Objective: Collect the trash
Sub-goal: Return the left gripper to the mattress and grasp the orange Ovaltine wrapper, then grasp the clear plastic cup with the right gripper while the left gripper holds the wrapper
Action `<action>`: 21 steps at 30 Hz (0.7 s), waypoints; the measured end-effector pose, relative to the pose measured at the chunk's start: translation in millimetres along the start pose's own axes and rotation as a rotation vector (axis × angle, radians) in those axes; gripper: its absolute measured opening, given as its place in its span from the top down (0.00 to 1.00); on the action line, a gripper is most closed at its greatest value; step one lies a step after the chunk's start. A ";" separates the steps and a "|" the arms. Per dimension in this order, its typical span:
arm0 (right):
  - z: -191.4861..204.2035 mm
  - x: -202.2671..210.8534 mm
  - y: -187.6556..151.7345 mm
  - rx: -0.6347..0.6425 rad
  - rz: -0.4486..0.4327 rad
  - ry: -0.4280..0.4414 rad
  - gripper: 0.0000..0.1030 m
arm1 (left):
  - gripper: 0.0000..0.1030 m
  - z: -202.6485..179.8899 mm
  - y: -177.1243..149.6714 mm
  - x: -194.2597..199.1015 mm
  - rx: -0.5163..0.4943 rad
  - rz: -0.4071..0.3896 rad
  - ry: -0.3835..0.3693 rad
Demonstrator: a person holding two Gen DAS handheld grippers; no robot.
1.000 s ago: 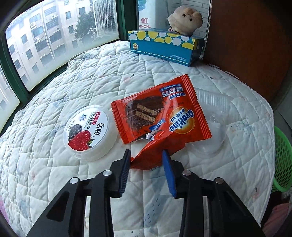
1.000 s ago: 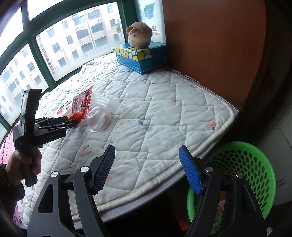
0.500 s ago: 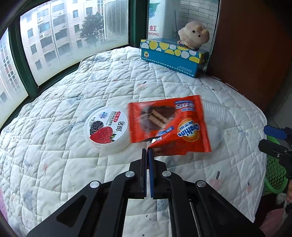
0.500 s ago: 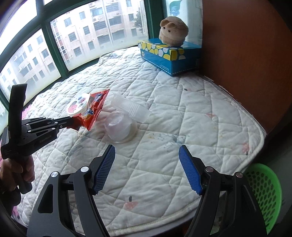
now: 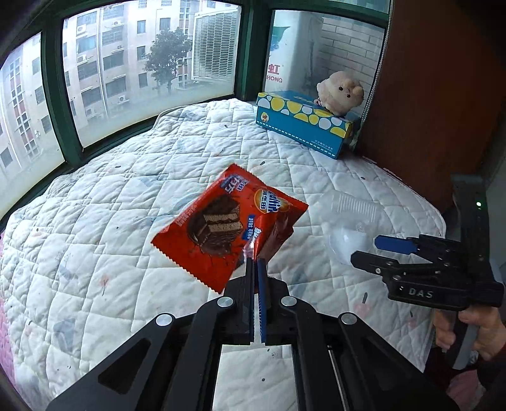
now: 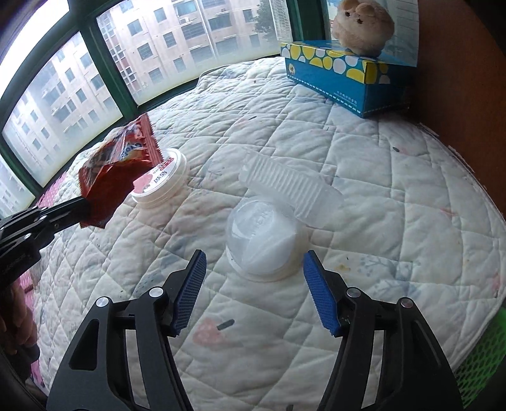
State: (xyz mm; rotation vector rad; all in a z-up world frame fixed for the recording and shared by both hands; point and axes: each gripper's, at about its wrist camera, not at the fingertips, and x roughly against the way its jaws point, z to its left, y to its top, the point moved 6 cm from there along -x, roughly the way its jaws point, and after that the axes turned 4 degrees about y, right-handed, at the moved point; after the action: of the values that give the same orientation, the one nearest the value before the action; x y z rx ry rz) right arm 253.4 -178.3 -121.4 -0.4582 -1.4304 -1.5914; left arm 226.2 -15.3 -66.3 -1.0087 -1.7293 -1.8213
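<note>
My left gripper (image 5: 255, 264) is shut on the corner of a red snack wrapper (image 5: 227, 227) and holds it in the air above the quilted pad (image 5: 110, 221). The wrapper also shows at the left of the right wrist view (image 6: 117, 170), partly covering a white round yogurt tub (image 6: 164, 180). My right gripper (image 6: 253, 284) is open, just in front of two clear plastic cups: one upside down (image 6: 262, 243), one lying on its side (image 6: 287, 186). The cups (image 5: 348, 221) and the right gripper (image 5: 382, 253) also show in the left wrist view.
A blue and yellow tissue box (image 6: 348, 76) with a plush toy (image 6: 363, 25) on it stands at the back by the brown wall. A green basket (image 6: 487, 354) sits below the pad's right edge. Windows run along the back left.
My left gripper shut on the red wrapper and lifted it off the pad. My right gripper moved from the basket side to just in front of the clear cups, still open.
</note>
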 end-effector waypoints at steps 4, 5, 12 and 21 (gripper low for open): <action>-5.3 -10.7 5.1 -0.019 -0.003 -0.018 0.42 | 0.98 -0.1 -3.6 3.7 0.004 -0.002 -0.009; -6.1 -12.1 5.6 -0.022 -0.004 -0.023 0.43 | 0.98 -0.1 -4.6 4.4 0.003 -0.002 -0.010; -2.4 -8.0 5.4 -0.010 -0.018 -0.030 0.44 | 0.98 -3.1 -9.7 7.7 0.003 0.001 -0.014; 8.2 35.2 -12.0 0.002 -0.058 -0.002 0.44 | 0.98 -19.6 -12.2 19.6 -0.002 -0.008 -0.026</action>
State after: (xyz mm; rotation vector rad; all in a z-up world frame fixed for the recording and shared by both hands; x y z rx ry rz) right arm 223.4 -185.2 -99.1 -0.4205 -1.4582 -1.6352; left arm 200.5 -29.5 -58.8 -1.0314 -1.7493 -1.8235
